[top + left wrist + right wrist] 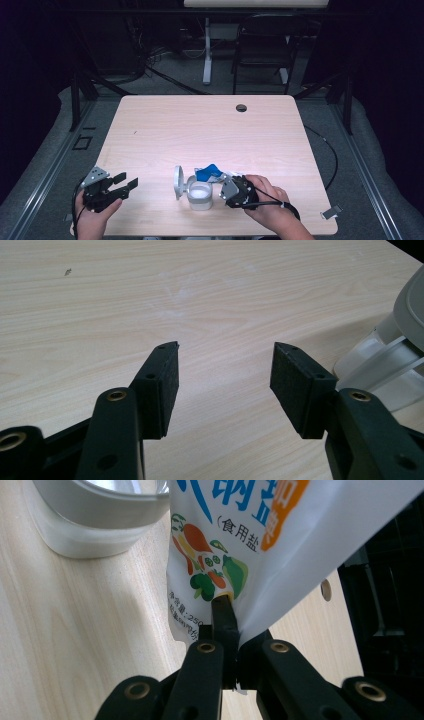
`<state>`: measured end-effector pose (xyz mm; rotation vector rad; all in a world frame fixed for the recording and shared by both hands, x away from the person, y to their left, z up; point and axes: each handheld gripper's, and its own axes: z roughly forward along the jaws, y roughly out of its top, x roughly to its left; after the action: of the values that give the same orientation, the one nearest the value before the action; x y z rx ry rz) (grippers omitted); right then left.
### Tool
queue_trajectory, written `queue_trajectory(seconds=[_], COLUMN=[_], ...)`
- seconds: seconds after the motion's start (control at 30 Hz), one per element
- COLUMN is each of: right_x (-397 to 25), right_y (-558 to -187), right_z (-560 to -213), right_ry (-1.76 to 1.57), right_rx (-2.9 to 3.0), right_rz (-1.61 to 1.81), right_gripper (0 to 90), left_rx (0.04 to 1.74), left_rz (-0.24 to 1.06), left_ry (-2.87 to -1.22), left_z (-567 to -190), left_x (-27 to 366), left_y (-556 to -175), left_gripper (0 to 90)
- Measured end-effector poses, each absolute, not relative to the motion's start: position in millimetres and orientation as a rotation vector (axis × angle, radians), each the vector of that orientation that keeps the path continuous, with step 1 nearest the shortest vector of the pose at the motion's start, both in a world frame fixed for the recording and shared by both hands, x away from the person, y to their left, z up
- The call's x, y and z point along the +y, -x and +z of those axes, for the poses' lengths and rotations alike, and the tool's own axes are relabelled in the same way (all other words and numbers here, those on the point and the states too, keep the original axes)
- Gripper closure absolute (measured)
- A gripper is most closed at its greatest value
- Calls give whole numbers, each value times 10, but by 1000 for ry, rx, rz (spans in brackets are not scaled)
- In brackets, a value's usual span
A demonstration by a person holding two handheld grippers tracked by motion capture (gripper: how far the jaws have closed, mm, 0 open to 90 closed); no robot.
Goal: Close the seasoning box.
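Observation:
A white round container stands near the table's front edge with its hinged lid flipped open to the left; white contents show inside. Tilted over the container's right rim is a blue and white salt bag, and my right gripper is shut on it. In the right gripper view the jaws pinch the bag's lower edge, with the container just beyond. My left gripper rests open at the front left, apart from the container. Its pads hold nothing, and the container sits to their right.
The light wooden table has a cable hole near its far edge. A black chair and a white desk leg stand on the floor behind. Metal frame rails run along both sides.

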<state>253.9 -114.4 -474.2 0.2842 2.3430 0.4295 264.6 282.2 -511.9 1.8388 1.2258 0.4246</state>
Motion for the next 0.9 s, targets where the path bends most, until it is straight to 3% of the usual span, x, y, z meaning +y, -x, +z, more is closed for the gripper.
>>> queue_trajectory(seconds=[0.9], right_x=[-1279], right_y=[-2607], right_z=[-4857], right_ry=[-518], right_rx=[2344], right_rz=[679], right_gripper=[900], left_rx=[1236], left_rz=[423], left_ry=[-1841], left_z=[-5152], left_x=[2841], left_y=[-2661], left_gripper=[456])
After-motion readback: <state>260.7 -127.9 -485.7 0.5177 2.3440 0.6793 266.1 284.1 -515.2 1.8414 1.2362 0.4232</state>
